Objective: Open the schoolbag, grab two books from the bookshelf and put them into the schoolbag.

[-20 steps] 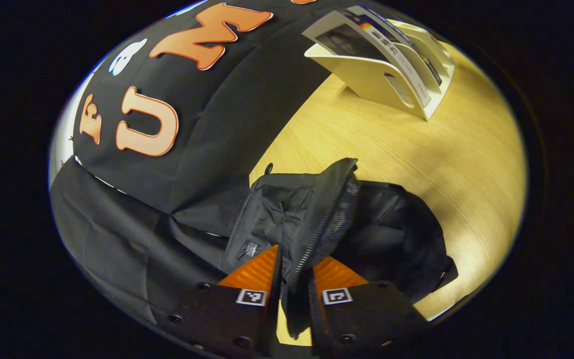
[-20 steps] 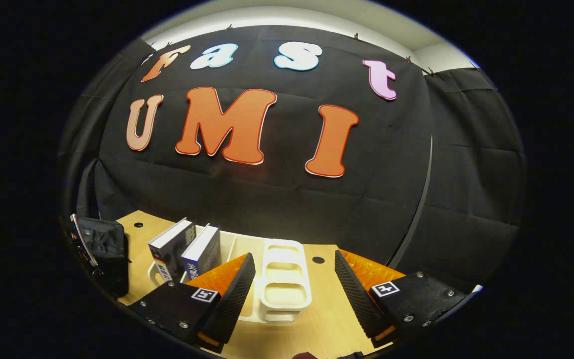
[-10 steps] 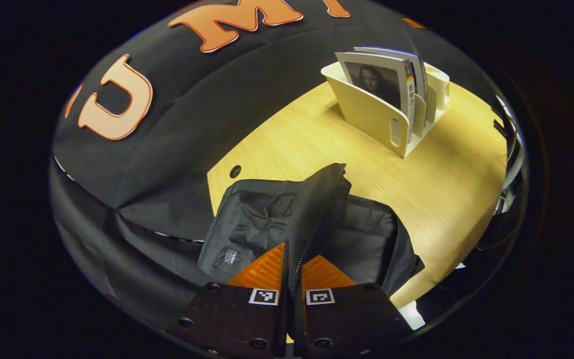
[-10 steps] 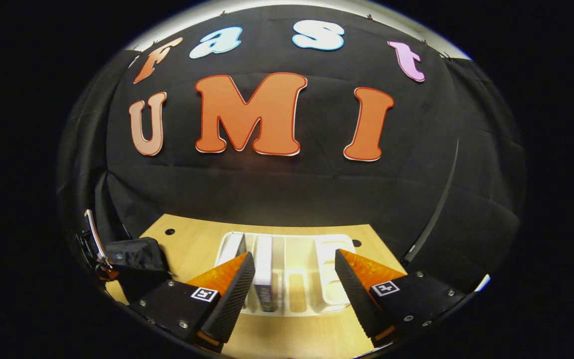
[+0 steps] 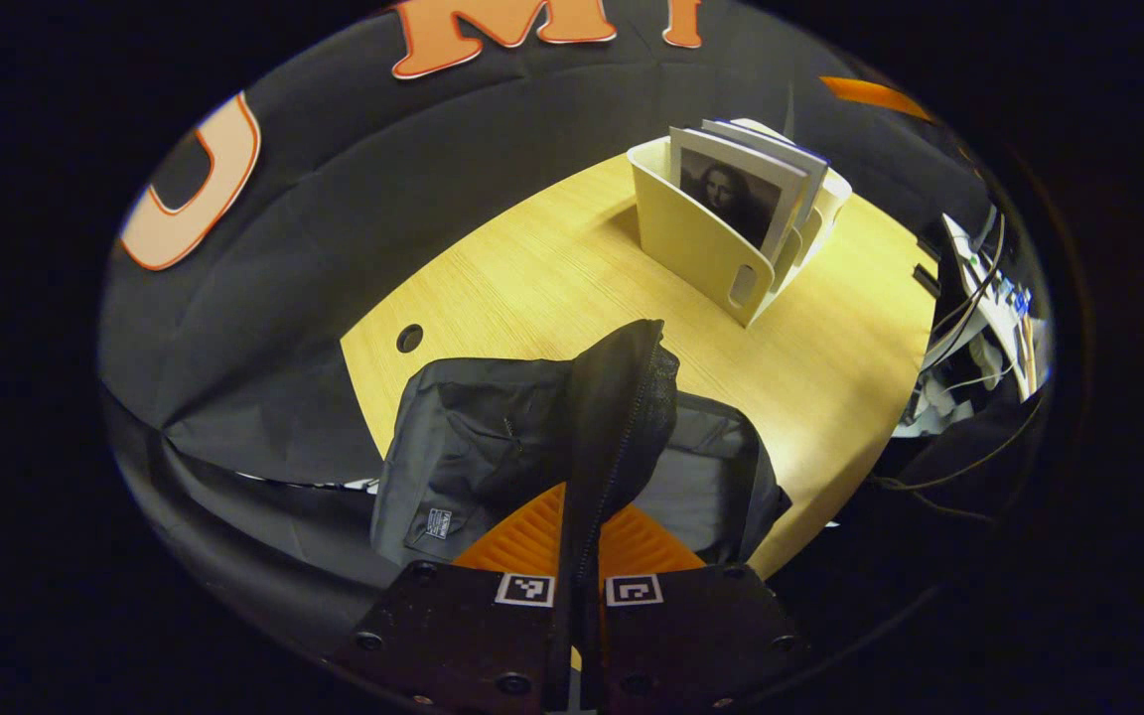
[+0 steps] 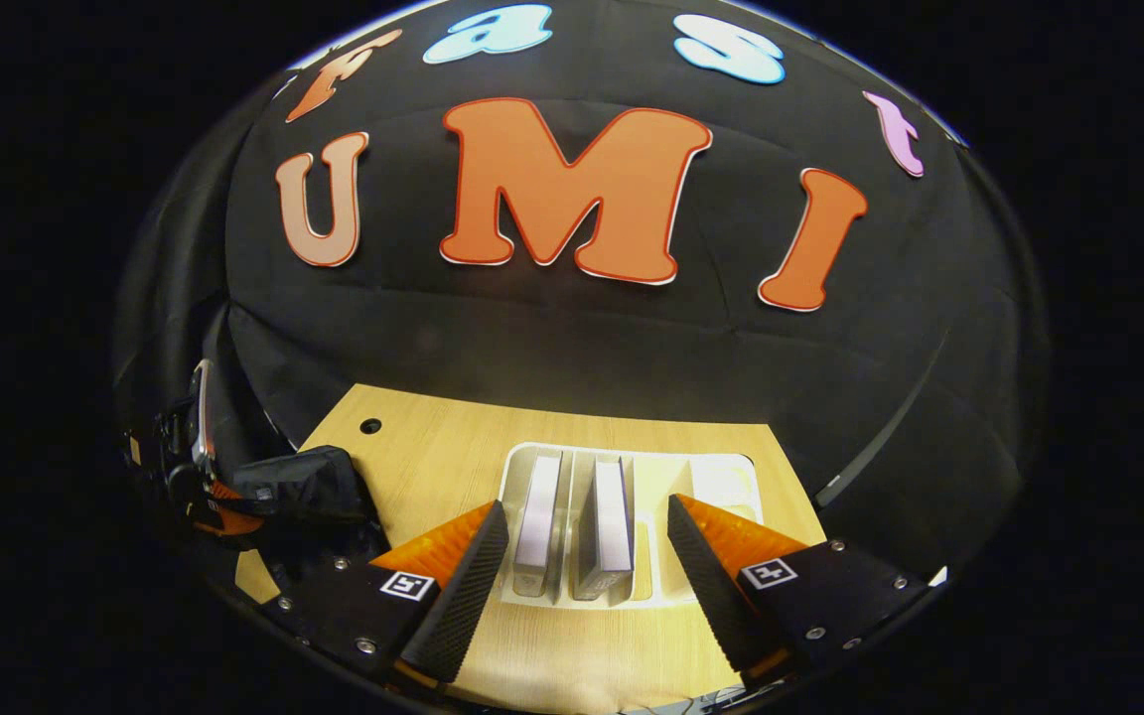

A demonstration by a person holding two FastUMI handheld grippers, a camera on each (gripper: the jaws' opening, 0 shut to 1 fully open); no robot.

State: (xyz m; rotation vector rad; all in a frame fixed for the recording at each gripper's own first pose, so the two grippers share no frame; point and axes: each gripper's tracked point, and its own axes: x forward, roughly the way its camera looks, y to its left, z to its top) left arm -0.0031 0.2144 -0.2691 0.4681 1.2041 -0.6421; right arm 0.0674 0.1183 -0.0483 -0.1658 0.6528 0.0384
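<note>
In the left gripper view a black schoolbag [image 5: 493, 447] lies on the wooden table [image 5: 552, 278], and my left gripper [image 5: 582, 541] is shut on its raised zipper flap [image 5: 622, 397], holding it up. Beyond it a cream bookshelf [image 5: 701, 248] holds two books [image 5: 736, 194] upright. In the right gripper view my right gripper [image 6: 587, 561] hangs open above the same bookshelf [image 6: 721, 477], with the two books [image 6: 540, 521] standing between its fingers' line of sight. The schoolbag [image 6: 299, 487] and the left gripper [image 6: 197, 475] sit far left.
A cable hole [image 5: 410, 338] marks the table near the black cloth wall. Cables and gear [image 5: 979, 308] lie past the table's right edge in the left gripper view. Bare tabletop spreads between the bag and the bookshelf.
My left gripper has lifted and turned with the flap, bringing the bookshelf nearer the view's middle. My right gripper has swung over the bookshelf, so both books now stand between its open fingers.
</note>
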